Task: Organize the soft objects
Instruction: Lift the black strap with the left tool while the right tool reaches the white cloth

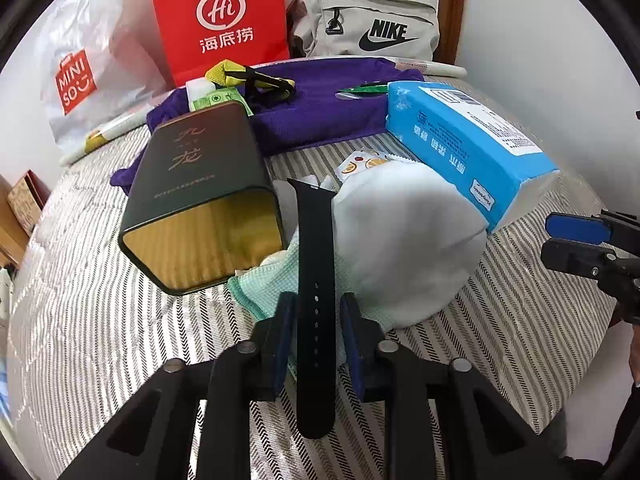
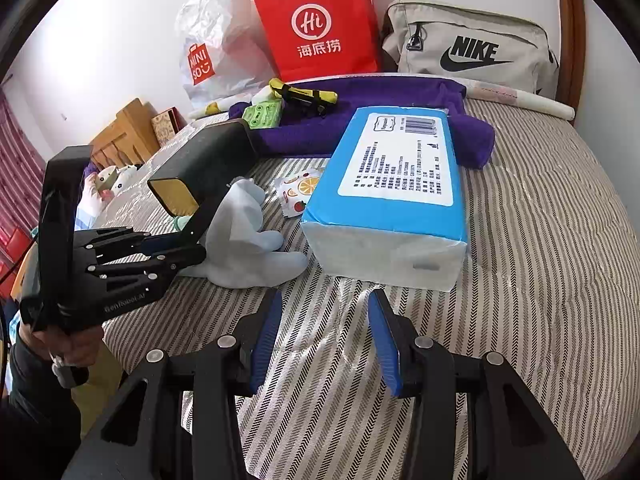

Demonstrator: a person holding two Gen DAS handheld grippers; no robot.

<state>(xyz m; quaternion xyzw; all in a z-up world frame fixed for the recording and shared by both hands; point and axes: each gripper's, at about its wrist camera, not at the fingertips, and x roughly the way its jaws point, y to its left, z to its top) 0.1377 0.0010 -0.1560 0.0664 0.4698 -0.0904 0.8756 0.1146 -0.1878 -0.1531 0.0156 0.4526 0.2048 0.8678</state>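
Note:
My left gripper (image 1: 317, 298) is shut on a black watch strap (image 1: 314, 240), which runs lengthwise between its pads. The strap lies over a pale white-blue soft cloth bundle (image 1: 404, 240) and a mint green cloth (image 1: 276, 280) on the striped bed cover (image 1: 500, 320). In the right wrist view the left gripper (image 2: 188, 248) sits at the left, beside the same pale bundle (image 2: 248, 240). My right gripper (image 2: 325, 294) is open and empty over the bed cover, just short of a blue tissue pack (image 2: 392, 184). Its fingers (image 1: 576, 230) show at the right edge of the left wrist view.
A dark tin (image 1: 200, 192) with a gold inside lies on its side left of the strap. A purple towel (image 1: 320, 108) spreads behind, with small items on it. A fruit-print packet (image 2: 298, 190) lies by the tissue pack. A red paper bag (image 2: 316, 24), a Miniso bag (image 2: 208, 52) and a Nike bag (image 2: 468, 44) line the wall.

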